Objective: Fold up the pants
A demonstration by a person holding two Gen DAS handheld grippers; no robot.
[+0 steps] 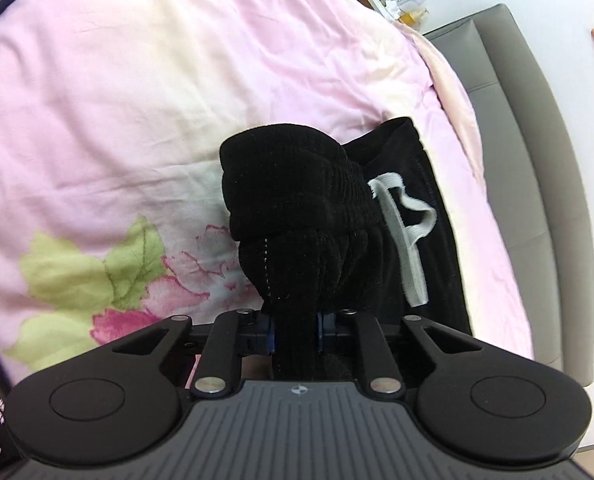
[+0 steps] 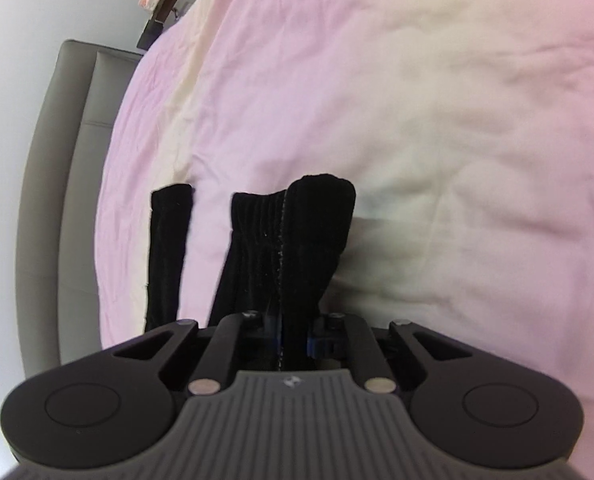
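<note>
both grippers clamped on black pants lying on a pink bed.

left gripper is closed on the bunched waistband end of the pants; the white drawstring hangs at centre right of the frame. right gripper is closed on a ribbed cuff end; the other leg lies flat at centre left, apart from it. the garment's long axis appears to run between the two grips, so each hand is nearest its own end. fabric is soft corduroy-like rib; the bedspread is smooth, wrinkled, floral-printed.
</note>
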